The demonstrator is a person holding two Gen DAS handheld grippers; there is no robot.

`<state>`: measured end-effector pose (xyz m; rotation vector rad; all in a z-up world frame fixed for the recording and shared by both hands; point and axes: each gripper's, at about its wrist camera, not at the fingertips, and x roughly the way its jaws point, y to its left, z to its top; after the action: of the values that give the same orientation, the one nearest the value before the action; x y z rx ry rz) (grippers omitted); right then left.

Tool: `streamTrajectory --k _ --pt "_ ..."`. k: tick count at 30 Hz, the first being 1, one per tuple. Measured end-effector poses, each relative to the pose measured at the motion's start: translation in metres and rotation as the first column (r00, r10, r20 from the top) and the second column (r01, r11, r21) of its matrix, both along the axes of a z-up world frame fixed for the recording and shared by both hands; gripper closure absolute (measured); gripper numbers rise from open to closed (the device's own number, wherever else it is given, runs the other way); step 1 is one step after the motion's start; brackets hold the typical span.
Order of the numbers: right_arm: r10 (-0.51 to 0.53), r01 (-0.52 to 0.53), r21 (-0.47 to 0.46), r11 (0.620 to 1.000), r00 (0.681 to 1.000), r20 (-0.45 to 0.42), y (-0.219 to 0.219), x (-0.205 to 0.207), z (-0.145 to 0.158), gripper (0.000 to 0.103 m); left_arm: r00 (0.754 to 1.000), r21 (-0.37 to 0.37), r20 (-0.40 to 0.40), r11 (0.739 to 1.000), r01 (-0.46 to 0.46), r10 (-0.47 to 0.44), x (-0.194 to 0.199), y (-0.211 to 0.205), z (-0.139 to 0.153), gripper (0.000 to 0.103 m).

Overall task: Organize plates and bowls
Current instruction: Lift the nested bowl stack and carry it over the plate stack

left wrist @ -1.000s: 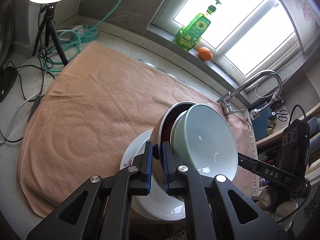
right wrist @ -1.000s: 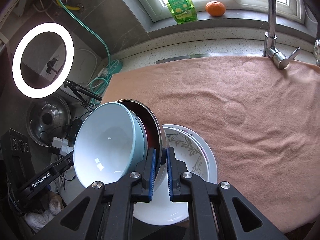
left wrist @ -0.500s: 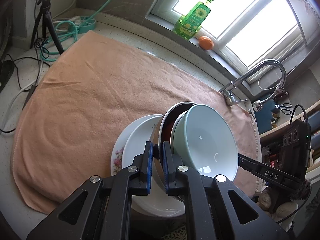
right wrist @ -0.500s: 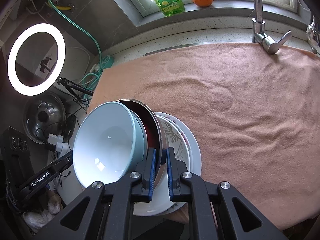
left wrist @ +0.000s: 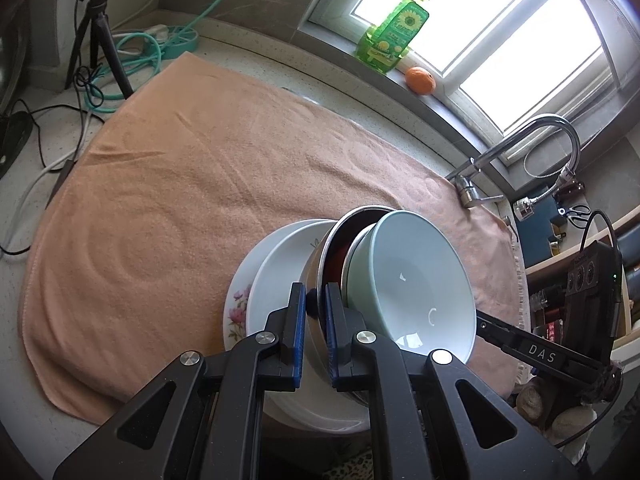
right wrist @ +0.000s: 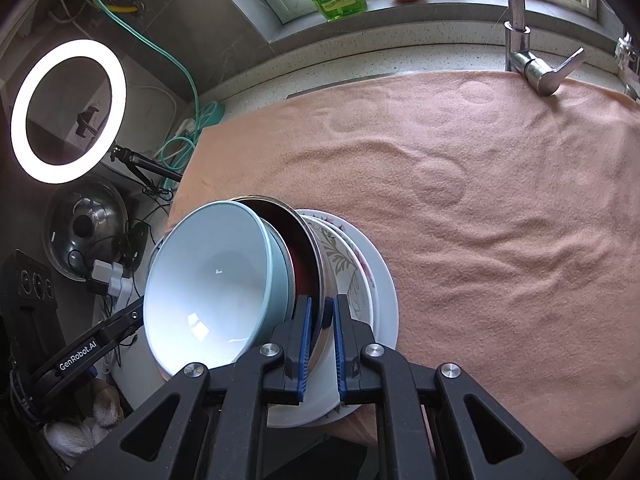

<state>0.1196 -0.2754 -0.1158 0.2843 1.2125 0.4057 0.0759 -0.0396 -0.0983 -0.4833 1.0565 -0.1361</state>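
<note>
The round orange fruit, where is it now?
The round orange fruit lies on the grey windowsill, just right of the green dish-soap bottle and left of the curved steel faucet.

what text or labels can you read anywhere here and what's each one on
"DAS": on the black arm of the right gripper, seen from the left wrist view.
"GenRobot.AI": on the black arm of the left gripper, seen from the right wrist view.
Green bottle on the windowsill: sunflower label, its print too small to read.
</note>
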Motion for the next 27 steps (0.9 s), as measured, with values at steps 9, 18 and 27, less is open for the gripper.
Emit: streamTrajectory --k 9,18,27 --pt "0.002 -0.001 0.002 1.000 1.000 -0.001 0.0026 -0.0013 -0.0021 0.093 1.000 0.008 0.000 1.000 -0.006 0.006 -0.0001 0.0009 -0.0015 0.095" --pt "0.017 -0.017 0.001 1.000 1.000 0.008 0.0042 -0.0026 -0.0015 0.093 1.000 0.018 0.000 1.000 0.003 -0.003 -0.0003 -0.0010 -0.0009 0.095" --pt "0.027 -0.026 -0.027 0.999 0.998 0.049 0.0060 -0.0072 0.0042 0.092 1.000 0.044 0.008 0.999 0.008 -0.008 -0.0038 -0.0011 0.0017 0.093"
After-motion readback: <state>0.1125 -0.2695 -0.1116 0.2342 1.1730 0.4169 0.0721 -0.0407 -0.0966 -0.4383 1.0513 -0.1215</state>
